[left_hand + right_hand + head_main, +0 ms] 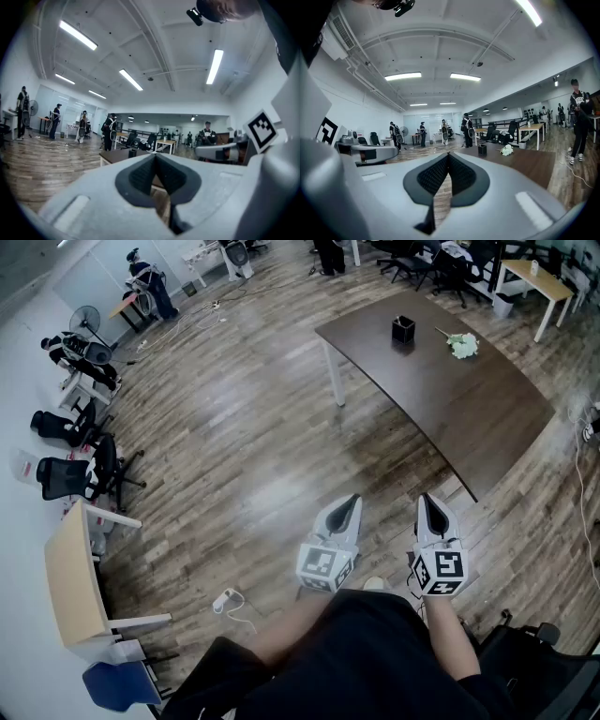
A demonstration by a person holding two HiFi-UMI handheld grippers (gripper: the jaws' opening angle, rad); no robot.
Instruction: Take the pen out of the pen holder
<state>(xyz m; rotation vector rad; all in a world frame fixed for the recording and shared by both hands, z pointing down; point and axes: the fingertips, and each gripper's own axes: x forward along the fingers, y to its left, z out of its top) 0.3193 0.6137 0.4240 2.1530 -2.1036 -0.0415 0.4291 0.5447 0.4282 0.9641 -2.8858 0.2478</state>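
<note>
Hovering side by side above the wooden floor (234,446), the left claw (349,502) and right claw (428,502) each have their jaws pressed together on nothing, well apart from the bench (469,418). The black pen holder (403,329) stands upright on the bench at their 12 o'clock, with white flowers (461,345) at its 3 o'clock. The pen is too small to see, so its axis cannot be told.

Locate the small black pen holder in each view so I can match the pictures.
Head view: black square pen holder, upper centre-right, on the far table.
Left gripper view: tiny, left of centre, at mid-height.
Right gripper view: small, right of centre.
Shared landmark: the dark brown wooden table it stands on.
</note>
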